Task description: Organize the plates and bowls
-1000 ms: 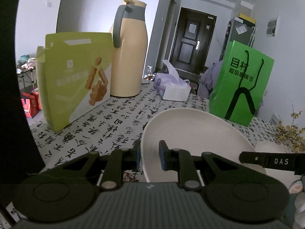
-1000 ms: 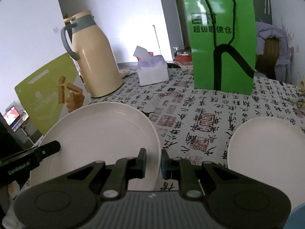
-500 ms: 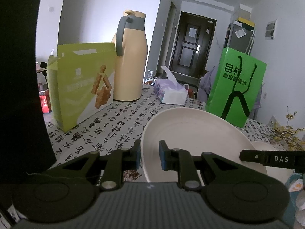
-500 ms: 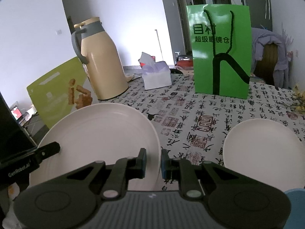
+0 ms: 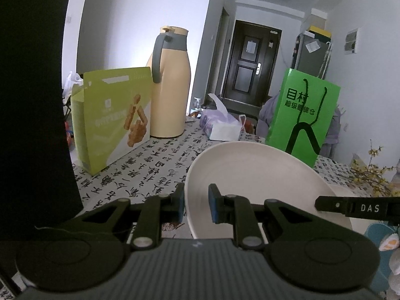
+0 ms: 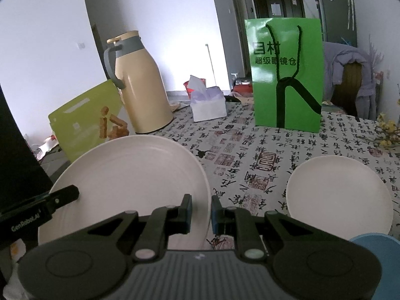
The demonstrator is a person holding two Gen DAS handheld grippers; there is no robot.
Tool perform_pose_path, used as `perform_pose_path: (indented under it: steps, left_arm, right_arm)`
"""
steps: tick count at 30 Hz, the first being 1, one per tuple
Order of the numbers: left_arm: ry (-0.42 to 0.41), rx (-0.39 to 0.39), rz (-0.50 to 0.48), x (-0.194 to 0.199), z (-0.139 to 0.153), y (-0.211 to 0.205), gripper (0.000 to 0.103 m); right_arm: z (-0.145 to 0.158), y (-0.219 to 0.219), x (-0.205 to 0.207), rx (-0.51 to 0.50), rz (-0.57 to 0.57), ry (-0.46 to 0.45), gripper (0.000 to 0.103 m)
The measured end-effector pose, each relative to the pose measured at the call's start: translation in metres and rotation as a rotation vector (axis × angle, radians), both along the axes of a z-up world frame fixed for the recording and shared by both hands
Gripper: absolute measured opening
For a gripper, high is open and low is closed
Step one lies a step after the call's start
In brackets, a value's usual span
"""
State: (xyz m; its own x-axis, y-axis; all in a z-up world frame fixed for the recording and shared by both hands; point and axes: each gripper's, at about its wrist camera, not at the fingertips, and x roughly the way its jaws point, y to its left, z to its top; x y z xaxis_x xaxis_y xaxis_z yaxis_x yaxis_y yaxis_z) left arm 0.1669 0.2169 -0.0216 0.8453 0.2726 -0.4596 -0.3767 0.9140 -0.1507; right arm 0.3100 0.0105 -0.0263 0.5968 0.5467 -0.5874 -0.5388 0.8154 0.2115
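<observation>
A large white plate [image 5: 252, 172] [image 6: 130, 177] hangs above the printed tablecloth, held at both sides. My left gripper [image 5: 196, 203] is shut on its left rim. My right gripper [image 6: 202, 212] is shut on its right rim. Each view also catches the other gripper's finger at the plate's far edge. A smaller white plate [image 6: 340, 195] lies flat on the cloth to the right, and a sliver of it shows behind the big plate in the left wrist view. A blue bowl [image 6: 380, 252] peeks in at the bottom right corner.
At the back stand a beige thermos jug [image 6: 140, 85], a green paper bag [image 6: 285, 75], a tissue pack [image 6: 207, 105] and a lime snack box [image 5: 112, 115]. A dark panel [image 5: 30, 100] rises at the left. Yellow flower sprigs [image 6: 387, 132] lie at the right edge.
Both grippers have drawn back and a little up together, carrying the large plate. The jug, box and bag now look farther away; both grips are unchanged.
</observation>
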Motion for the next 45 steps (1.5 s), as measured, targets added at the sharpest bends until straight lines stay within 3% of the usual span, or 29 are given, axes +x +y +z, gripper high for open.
perform_pose_path:
  steps: [45]
  left_arm:
    - [-0.037,0.011,-0.049,-0.046,0.018,-0.049,0.019]
  right_arm:
    - [0.013,-0.058,-0.045,0.049,-0.044,-0.002,0.015]
